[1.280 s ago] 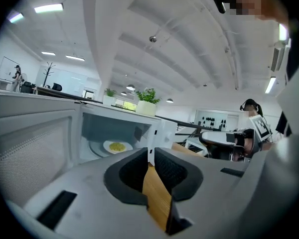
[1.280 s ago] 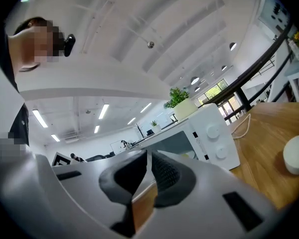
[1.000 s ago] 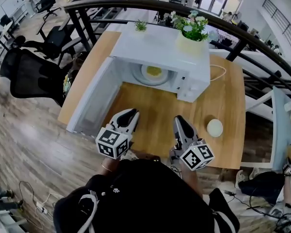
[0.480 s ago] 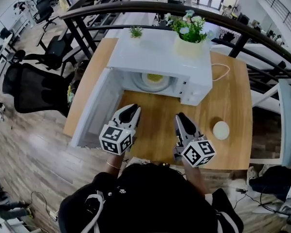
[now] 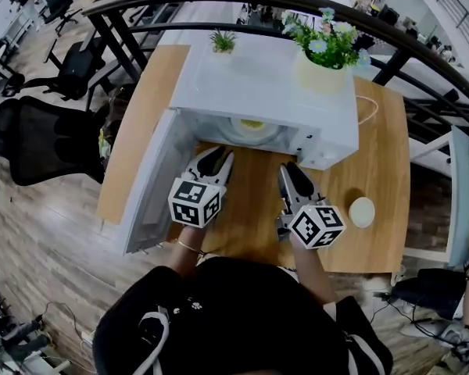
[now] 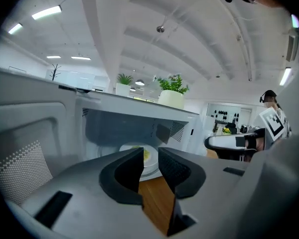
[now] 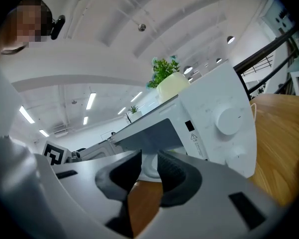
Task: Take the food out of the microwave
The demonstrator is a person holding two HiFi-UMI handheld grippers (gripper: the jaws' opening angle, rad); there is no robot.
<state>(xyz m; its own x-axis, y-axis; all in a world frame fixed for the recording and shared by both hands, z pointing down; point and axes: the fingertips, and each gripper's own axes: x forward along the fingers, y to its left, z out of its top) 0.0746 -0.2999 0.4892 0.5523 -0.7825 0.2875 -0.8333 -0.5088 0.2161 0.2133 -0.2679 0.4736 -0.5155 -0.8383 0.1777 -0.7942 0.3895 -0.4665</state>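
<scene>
Grippers first: both hover over the wooden table, aimed at the open microwave, and neither one is holding anything.

Going from the left, a black office chair sits on the floor, well apart from the table. Next is the microwave door, swung wide open toward the person. The left gripper sits just beside that door, right at the mouth of the cavity. In the left gripper view its jaws are a little apart and have just been opening, with only air between the pads. Looking straight along them you see the white plate with the yellowish food on it, still inside the microwave on its floor. From the head view the plate only peeks out under the top edge.

On top of the microwave there's a small green plant on the left and a pot of flowers on the right.

The right gripper is in front of the control panel side, jaws also slightly parted and empty, with the round dial off to their right. Farthest right, a small round white dish sits on the table.
</scene>
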